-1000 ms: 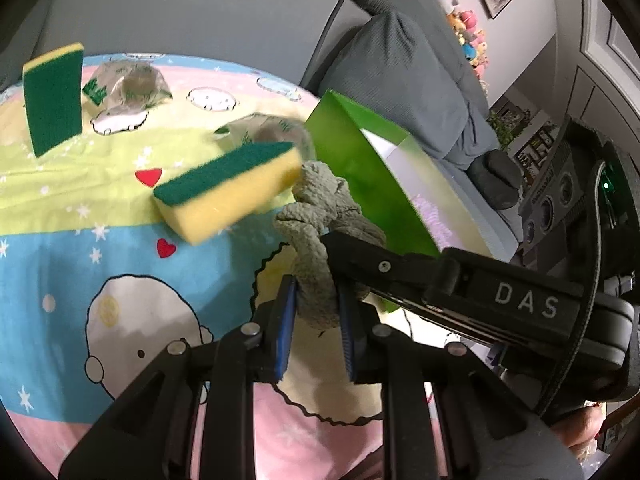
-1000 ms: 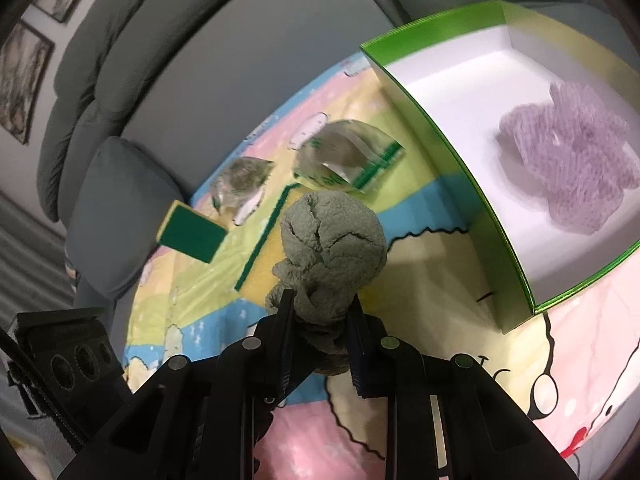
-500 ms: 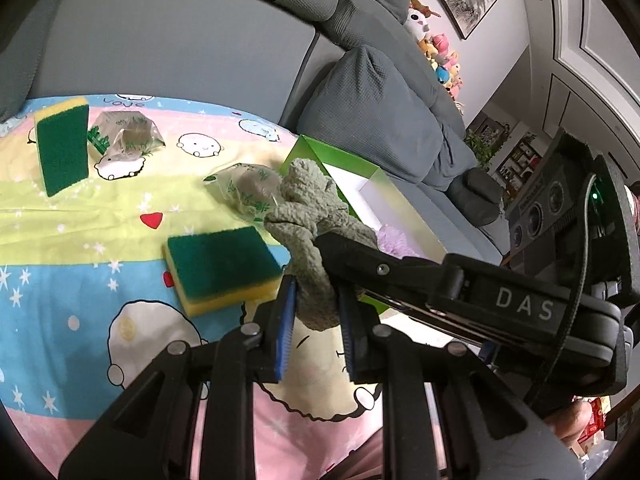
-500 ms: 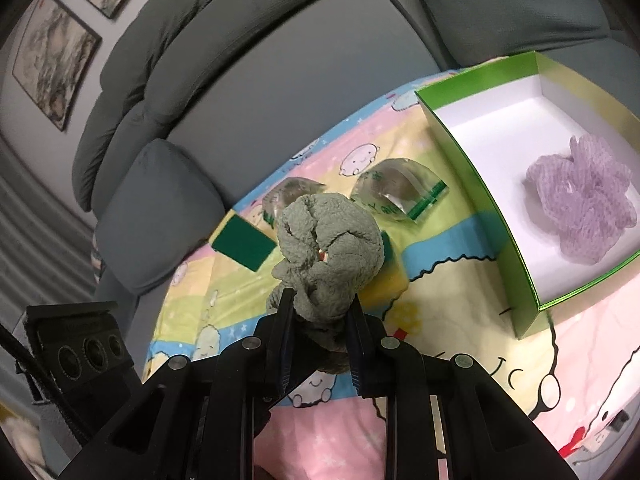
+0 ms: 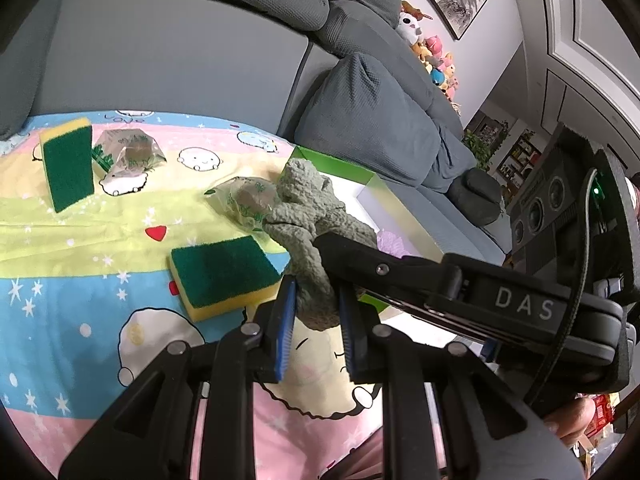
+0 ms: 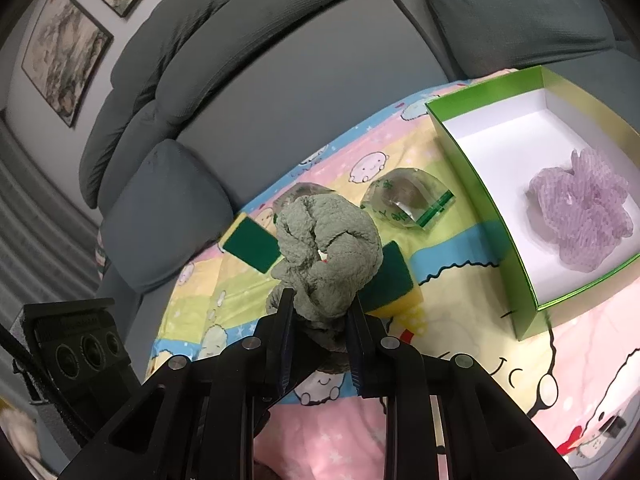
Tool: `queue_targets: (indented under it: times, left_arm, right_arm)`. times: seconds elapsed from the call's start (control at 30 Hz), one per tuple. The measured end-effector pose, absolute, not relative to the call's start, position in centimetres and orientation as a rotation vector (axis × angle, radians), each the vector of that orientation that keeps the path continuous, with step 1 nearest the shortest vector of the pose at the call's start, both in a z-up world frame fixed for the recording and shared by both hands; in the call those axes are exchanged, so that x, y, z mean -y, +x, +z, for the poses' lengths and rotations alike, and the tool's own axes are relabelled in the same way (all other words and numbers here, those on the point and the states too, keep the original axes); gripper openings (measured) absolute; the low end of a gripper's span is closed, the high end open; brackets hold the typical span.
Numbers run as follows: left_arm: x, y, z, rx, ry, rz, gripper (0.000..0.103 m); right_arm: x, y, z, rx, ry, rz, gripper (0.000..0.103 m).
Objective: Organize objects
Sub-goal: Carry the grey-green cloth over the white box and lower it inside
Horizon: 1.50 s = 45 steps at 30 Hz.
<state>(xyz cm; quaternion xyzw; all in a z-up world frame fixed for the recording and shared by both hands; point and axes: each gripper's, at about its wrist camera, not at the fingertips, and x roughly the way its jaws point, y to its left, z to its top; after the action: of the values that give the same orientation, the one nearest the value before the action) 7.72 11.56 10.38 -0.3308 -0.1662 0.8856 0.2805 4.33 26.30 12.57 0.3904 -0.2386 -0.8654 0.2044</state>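
Low in both wrist views, the left gripper [image 5: 316,316] and the right gripper [image 6: 320,320] are each clamped on the same grey-green cloth [image 6: 328,256], bunched up above the cartoon-print sheet [image 5: 80,280]. Just behind it lies 1 yellow-and-green sponge [image 5: 224,272]. Further up sit 2 clear plastic bags [image 6: 404,200] and a second sponge [image 5: 68,164] at the upper left. At the right, the green box [image 6: 480,184] holds a purple mesh ball [image 6: 580,220].
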Motion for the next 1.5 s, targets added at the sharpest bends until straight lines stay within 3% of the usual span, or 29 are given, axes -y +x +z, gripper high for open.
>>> queue_targets:
  times: [1.5]
  left_arm:
    - [-14.6, 9.4, 14.0, 0.282, -0.775, 2.435, 0.018]
  right_arm:
    - [-28.7, 6.9, 15.4, 0.720, 0.912, -2.437, 0.026]
